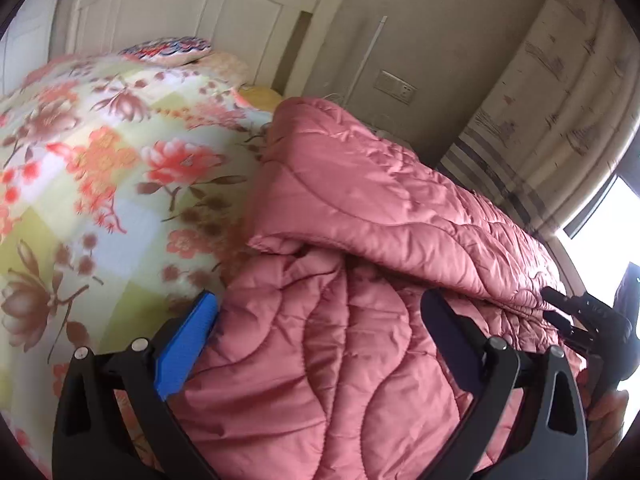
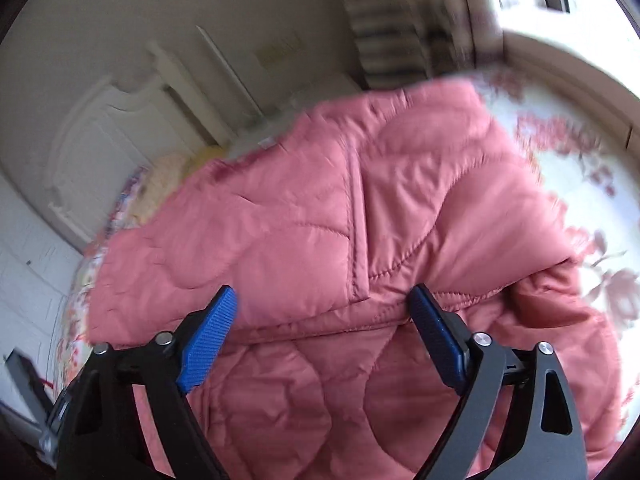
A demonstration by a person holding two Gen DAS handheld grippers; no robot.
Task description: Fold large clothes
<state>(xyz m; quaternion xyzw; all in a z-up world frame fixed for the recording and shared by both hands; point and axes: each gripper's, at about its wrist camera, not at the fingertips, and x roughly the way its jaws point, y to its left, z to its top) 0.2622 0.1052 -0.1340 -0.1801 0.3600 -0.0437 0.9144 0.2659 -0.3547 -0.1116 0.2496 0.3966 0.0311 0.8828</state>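
Observation:
A pink quilted coat (image 1: pixel 360 208) lies on the bed, partly folded, with an upper layer doubled over a lower one. My left gripper (image 1: pixel 320 300) hovers open and wide over the lower layer near the coat's left edge, its blue pad (image 1: pixel 188 344) beside the fabric. In the right wrist view the coat (image 2: pixel 320 208) fills the middle. My right gripper (image 2: pixel 322 292) is open astride a folded edge of it, and its pads (image 2: pixel 208 336) do not visibly press the cloth. The right gripper (image 1: pixel 554 305) also shows at the coat's right edge in the left wrist view.
A floral bedspread (image 1: pixel 100 180) covers the bed to the left of the coat. A white headboard (image 1: pixel 200 12) and a patterned pillow (image 1: pixel 168 50) stand at the far end. A curtain (image 1: pixel 560 100) and a bright window (image 1: pixel 612 216) are on the right. A hand (image 1: pixel 608 412) holds the right gripper.

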